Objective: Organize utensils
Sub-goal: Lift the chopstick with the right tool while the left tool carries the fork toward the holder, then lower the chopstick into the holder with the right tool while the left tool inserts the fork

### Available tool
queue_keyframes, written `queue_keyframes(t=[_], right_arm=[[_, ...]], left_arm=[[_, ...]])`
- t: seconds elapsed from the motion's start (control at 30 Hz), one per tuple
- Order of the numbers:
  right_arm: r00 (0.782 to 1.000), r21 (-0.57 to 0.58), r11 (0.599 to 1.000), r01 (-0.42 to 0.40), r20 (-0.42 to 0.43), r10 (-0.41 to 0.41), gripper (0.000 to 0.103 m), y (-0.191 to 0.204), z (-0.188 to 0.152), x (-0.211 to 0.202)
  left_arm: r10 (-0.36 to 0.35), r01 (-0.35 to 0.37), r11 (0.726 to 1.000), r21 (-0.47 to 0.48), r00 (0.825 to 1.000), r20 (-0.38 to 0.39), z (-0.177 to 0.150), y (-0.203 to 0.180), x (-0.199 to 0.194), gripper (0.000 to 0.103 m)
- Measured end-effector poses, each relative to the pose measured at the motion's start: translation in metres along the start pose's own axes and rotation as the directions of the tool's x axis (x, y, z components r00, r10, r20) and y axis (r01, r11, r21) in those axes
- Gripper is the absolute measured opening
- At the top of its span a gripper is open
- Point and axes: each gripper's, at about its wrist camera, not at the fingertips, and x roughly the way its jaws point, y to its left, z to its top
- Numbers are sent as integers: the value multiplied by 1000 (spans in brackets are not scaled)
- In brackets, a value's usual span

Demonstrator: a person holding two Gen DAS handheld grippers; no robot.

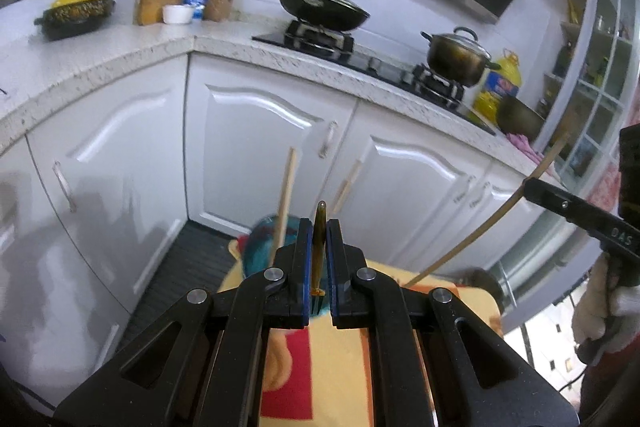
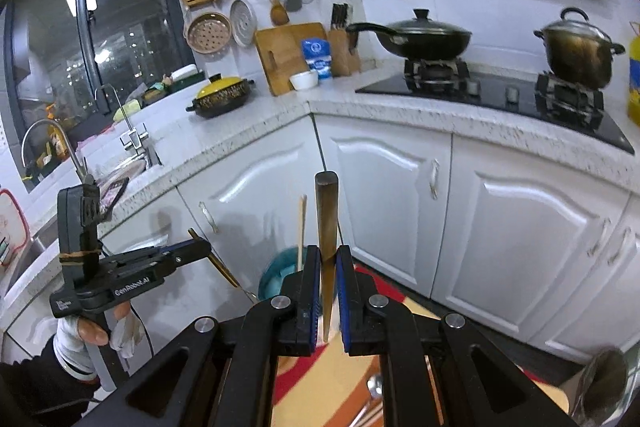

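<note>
Left wrist view, left gripper (image 1: pixel 319 247): pads pressed onto a thin amber utensil handle (image 1: pixel 320 239) that stands upright between them.
Right wrist view, right gripper (image 2: pixel 328 267): nearly closed on a dark wooden chopstick (image 2: pixel 327 219), thick end up and leaning slightly left.
Same chopstick from the left: long curved stick (image 1: pixel 500 215) at far right, held in the right gripper (image 1: pixel 536 187).
Teal cup (image 2: pixel 280 271): just beyond both grippers, with pale chopsticks (image 1: pixel 285 195) standing in it.
Patterned mat (image 1: pixel 340 355): below the grippers.
Far background: white cabinets (image 2: pixel 384 195), black wok (image 2: pixel 416 37), steel pot (image 2: pixel 576 51) on the hob.
</note>
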Motion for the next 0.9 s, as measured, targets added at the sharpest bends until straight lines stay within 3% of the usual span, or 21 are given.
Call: queue_keyframes(t=[0.43,0.9], right_arm=[[1000,24,1000,7,13,-7,7,2,23,61],[985,116,993,-10,-169,29,7,-23,-16,147]], left_arm=[[101,-102,995,-8,994,-36,0,21,46,5],[131,-135,991,-18,979,-155,-33,31,97,5]])
